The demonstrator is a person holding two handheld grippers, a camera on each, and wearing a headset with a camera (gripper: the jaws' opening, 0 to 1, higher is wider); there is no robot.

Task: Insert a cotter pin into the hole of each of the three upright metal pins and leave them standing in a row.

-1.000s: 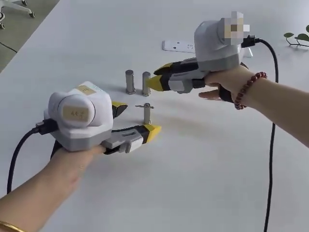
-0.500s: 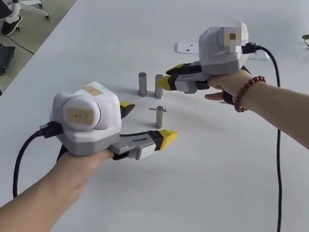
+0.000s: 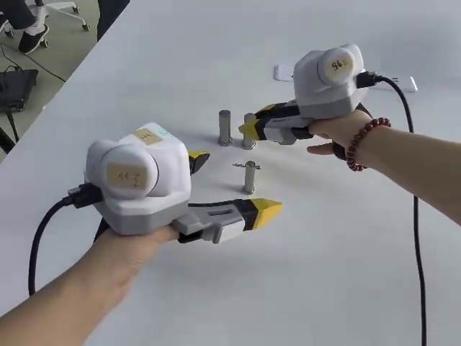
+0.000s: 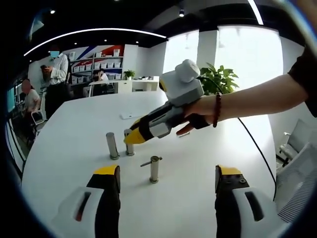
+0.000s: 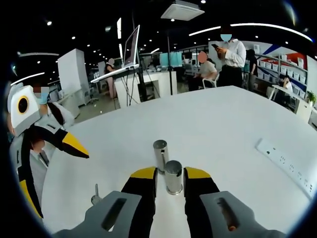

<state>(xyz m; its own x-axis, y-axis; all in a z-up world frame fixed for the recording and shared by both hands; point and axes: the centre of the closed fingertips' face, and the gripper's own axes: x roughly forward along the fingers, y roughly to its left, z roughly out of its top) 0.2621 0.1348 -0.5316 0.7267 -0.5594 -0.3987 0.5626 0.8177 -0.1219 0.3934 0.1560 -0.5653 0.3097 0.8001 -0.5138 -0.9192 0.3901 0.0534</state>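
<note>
Three metal pins stand on the white table (image 3: 338, 238). The near pin (image 3: 249, 180) (image 4: 155, 170) carries a cotter pin (image 3: 243, 166) (image 4: 146, 162) through its top. It stands just ahead of my left gripper (image 3: 234, 184) (image 4: 167, 171), whose jaws are wide open and hold nothing. Two bare pins stand behind it. The farther bare pin (image 3: 225, 127) (image 5: 160, 153) is free. My right gripper (image 3: 253, 122) (image 5: 171, 171) straddles the other bare pin (image 3: 248, 133) (image 5: 173, 177), its jaws narrowly apart with a slim gap showing on one side.
A white power strip (image 3: 287, 72) (image 5: 287, 166) lies behind the right gripper. Black cables trail from both grippers, one (image 3: 416, 238) along the table's right. The table's left edge (image 3: 65, 79) drops to a floor with chairs. People stand in the background.
The head camera has shifted. My right gripper has slid left until its jaws straddle the bare pin. The left gripper stays open in front of the near pin.
</note>
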